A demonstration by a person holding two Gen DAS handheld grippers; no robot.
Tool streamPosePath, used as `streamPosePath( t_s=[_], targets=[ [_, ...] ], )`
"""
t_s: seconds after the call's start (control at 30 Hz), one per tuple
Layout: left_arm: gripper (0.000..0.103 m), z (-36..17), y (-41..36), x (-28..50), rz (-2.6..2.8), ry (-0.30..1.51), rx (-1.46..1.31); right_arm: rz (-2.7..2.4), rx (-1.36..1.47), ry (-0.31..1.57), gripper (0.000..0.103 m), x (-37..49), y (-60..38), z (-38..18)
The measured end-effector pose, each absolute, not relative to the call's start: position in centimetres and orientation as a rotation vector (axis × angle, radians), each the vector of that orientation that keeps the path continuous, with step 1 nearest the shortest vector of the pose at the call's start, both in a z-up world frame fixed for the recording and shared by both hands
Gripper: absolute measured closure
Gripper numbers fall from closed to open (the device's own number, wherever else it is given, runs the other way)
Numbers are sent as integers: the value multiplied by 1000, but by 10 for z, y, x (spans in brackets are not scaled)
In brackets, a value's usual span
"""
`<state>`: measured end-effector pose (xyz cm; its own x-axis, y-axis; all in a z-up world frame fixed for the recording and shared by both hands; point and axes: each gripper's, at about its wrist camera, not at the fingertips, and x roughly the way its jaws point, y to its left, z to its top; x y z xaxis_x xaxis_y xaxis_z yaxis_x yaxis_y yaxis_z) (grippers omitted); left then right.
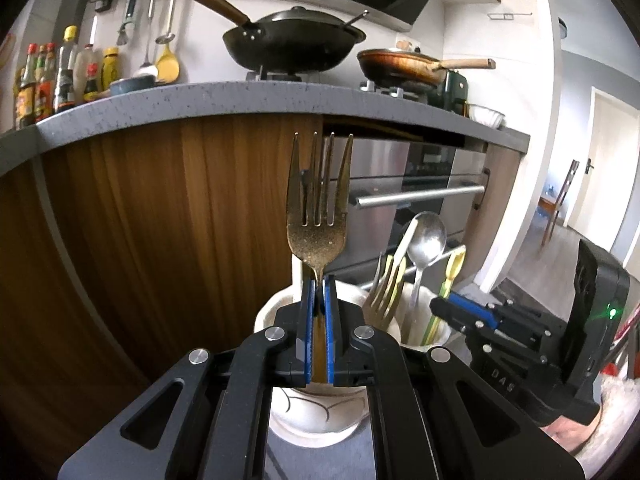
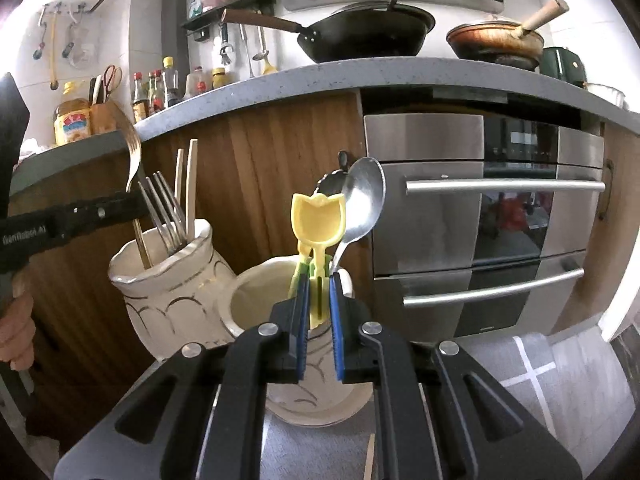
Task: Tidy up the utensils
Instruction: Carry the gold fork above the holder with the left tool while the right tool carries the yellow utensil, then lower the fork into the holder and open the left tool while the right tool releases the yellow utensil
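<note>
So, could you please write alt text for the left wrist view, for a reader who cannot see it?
The left tongs are shut on a gold fork, held upright with its tines up, above a white vase. To the right, a second vase holds forks and a spoon, with the right tongs beside it. Behind are a wooden cabinet and an oven.

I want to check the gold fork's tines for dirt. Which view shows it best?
The left wrist view: the gold fork stands upright, tines facing the camera, clamped in the left gripper. The right wrist view shows it only edge-on.
</note>
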<state>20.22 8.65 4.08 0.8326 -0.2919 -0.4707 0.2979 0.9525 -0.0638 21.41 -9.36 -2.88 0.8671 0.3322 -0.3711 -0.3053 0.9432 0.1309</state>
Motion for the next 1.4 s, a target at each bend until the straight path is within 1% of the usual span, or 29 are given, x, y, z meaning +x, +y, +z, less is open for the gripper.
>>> streamPosePath(
  t_s=[0.5,0.67,0.7,0.73,0.77,0.9,0.97,1.0,1.03,1.1,1.17,1.2,1.23,1.27,1.33,1.37,1.4],
  targets=[
    [97,30,85,206,-316,531,22,316,64,416,93,213,-98,-25],
    [97,30,84,207,-315,530,23,311,72,416,91,214,-99,-25],
    [97,29,84,206,-313,529,25,307,72,418,89,215,-100,-25],
    [97,29,84,206,-312,530,26,304,75,421,84,216,-101,-25],
    [97,28,84,206,-309,531,27,305,81,422,82,216,-102,-25],
    [97,27,84,207,-301,533,30,300,92,425,80,217,-105,-25],
    [96,27,85,207,-296,534,30,298,97,425,75,217,-107,-25],
    [91,27,86,207,-294,534,27,301,103,427,70,217,-108,-25],
    [88,28,87,207,-294,530,21,306,111,426,66,217,-109,-24],
    [87,29,87,205,-291,520,19,307,116,423,62,216,-109,-23],
    [86,31,88,204,-290,512,17,307,118,421,56,215,-110,-21],
    [84,32,88,204,-287,510,18,307,120,421,48,215,-110,-20],
    [83,33,89,204,-281,509,18,311,125,423,44,214,-111,-19],
    [82,35,89,203,-272,507,16,314,129,426,43,213,-112,-18],
    [77,39,90,201,-260,503,10,311,137,435,36,209,-115,-14],
    [71,42,91,199,-253,498,8,314,143,440,35,206,-118,-10],
    [64,44,91,197,-246,492,9,317,148,443,32,203,-121,-6]
  ],
)
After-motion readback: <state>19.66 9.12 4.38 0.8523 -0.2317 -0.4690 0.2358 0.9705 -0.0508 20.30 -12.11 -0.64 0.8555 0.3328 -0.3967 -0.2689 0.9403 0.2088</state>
